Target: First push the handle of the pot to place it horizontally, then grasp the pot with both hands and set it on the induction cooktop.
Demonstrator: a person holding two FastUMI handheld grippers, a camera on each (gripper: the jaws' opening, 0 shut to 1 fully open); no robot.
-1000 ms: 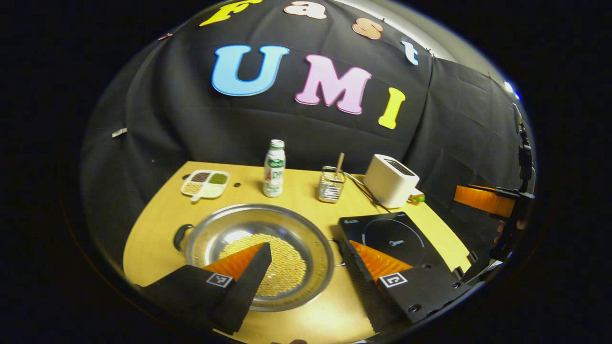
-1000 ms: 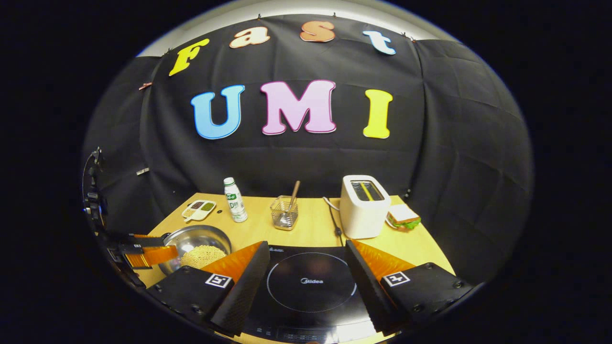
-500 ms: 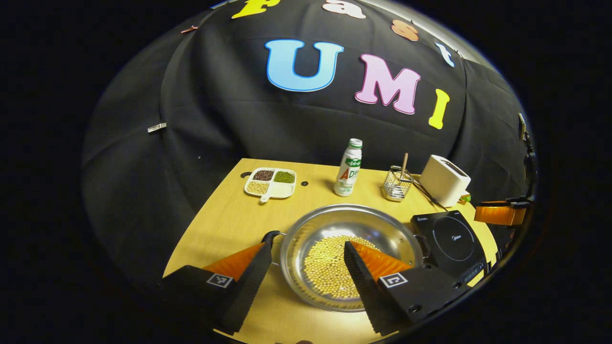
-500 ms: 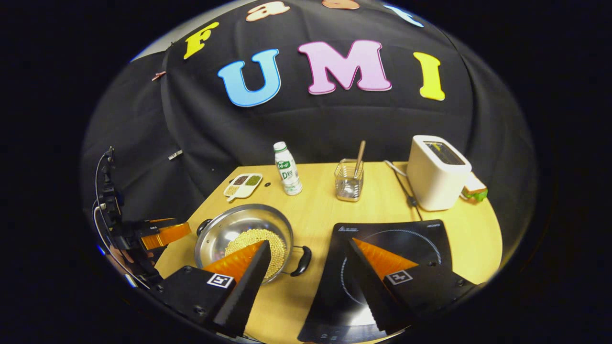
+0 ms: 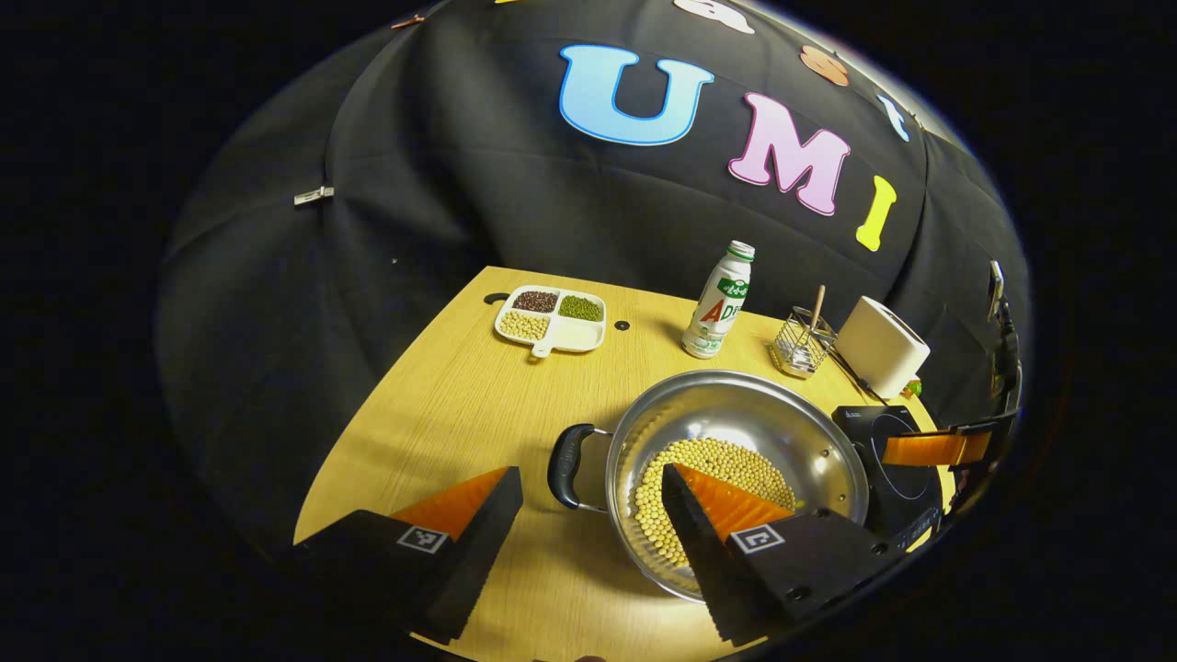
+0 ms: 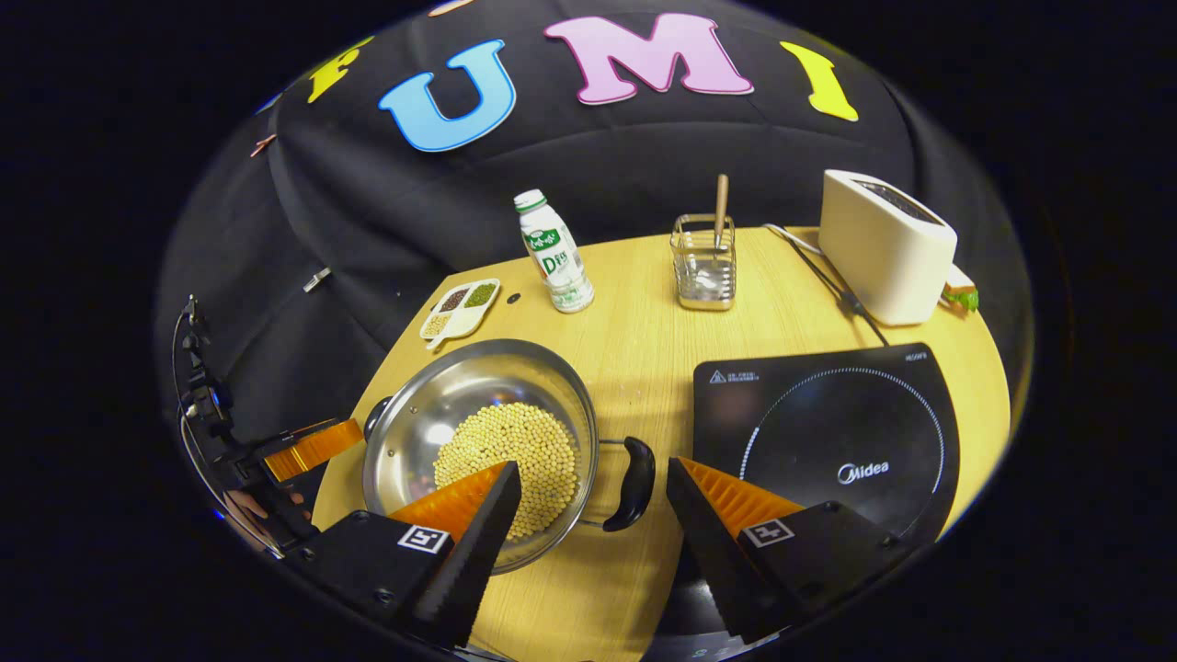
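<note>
A stainless steel pot [image 5: 736,460] holding a layer of pale yellow beans [image 5: 708,483] is sitting on a light wooden counter [image 5: 460,405], near the counter's front edge. The pot is not on the black induction cooktop [image 6: 828,432], which is lying flat beside it toward the counter's right edge, a strip of bare wood between them.

In the left gripper view, the left gripper [image 5: 593,483] is hovering with its fingers spread wide, gripping nothing. The pot's black left handle [image 5: 565,466] is showing in the gap between the fingers, and one finger is reaching over the beans. The right gripper is showing at the far right, over the cooktop.

In the right gripper view, the right gripper [image 6: 593,478] is also standing wide open and holding nothing. The pot's black right handle [image 6: 633,484] is lying between its fingers, just short of the cooktop's near corner. The left gripper and part of a hand [image 6: 262,506] are showing beyond the pot at the counter's left edge.

Along the counter's back edge, from left to right, are standing a white divided dish of beans and grains [image 6: 460,311], a white plastic drink bottle [image 6: 554,253], a wire holder with a wooden stick [image 6: 704,262], and a white toaster [image 6: 883,246] with a sandwich [image 6: 961,296] just behind it.
</note>
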